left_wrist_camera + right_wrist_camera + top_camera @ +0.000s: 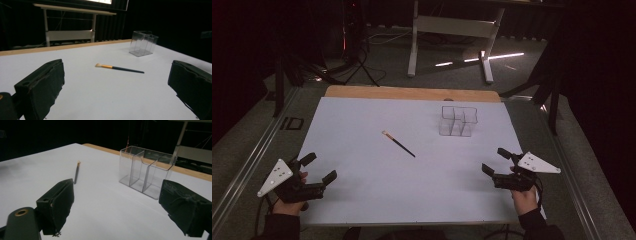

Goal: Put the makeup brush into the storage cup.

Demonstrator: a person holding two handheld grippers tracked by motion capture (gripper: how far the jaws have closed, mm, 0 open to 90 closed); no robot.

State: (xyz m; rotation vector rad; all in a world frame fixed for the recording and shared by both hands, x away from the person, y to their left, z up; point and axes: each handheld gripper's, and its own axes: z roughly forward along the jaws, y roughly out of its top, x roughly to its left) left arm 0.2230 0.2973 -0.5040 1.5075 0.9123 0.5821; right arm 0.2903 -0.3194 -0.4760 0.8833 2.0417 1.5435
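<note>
High view: clear organizer [458, 121] w/ 3 compartments — nothing in them. Brush [398, 143] lies left of it, apart. Left gripper [319, 169] & right gripper [496, 161] — jaws wide, holding nothing.

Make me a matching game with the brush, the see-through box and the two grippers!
Things:
1. brush
2. clear box
3. left gripper
4. right gripper

Places or states:
A. stands upright, far right part of the white sheet
B. open, at the near left edge
C. lies flat mid-table
D. open, at the near right edge

Pairs: 1-C, 2-A, 3-B, 4-D
</note>
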